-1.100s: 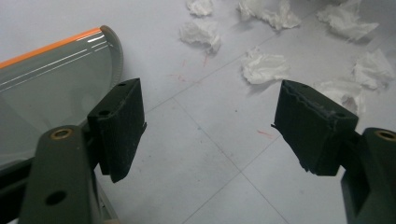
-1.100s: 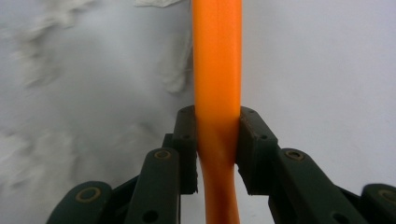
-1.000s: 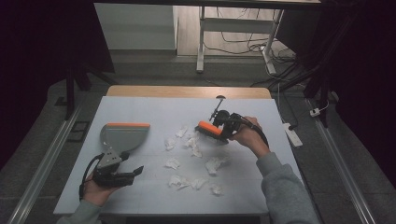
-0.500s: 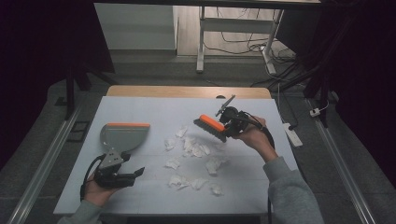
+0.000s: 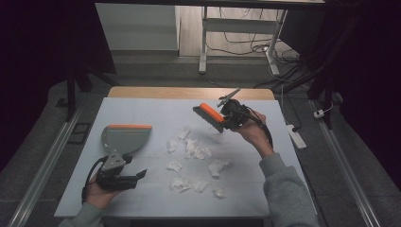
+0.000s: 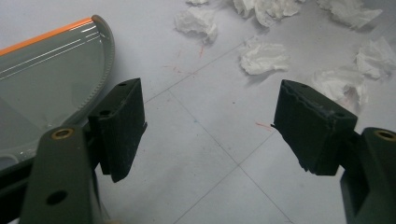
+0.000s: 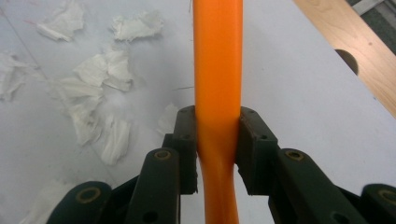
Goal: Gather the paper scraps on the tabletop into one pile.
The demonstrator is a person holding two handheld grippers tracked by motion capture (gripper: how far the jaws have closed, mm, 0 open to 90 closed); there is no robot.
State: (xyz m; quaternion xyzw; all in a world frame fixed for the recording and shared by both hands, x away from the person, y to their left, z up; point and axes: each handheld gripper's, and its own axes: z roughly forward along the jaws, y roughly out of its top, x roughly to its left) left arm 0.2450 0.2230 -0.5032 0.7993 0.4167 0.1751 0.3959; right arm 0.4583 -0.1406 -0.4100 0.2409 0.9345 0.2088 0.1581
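Note:
An orange hand brush (image 5: 208,115) with dark bristles hangs above the white table mat, tilted. My right gripper (image 5: 229,117) is shut on its orange handle (image 7: 217,93), the two pads pressing on its narrow part. Several crumpled white paper scraps (image 5: 193,148) lie on the mat below and left of the brush. A grey dustpan (image 5: 124,137) with an orange lip sits at the left. My left gripper (image 5: 137,176) rests open near the front left, just in front of the dustpan (image 6: 51,79), with nothing between its pads.
The white mat (image 5: 156,113) covers the table, with a wooden strip (image 5: 189,92) along the far edge. A white power strip (image 5: 294,135) lies off the table's right side. Table legs and cables stand on the floor beyond.
My right gripper has lifted the brush up and away from the scraps, toward the far side of the table. The left gripper and the dustpan have stayed put.

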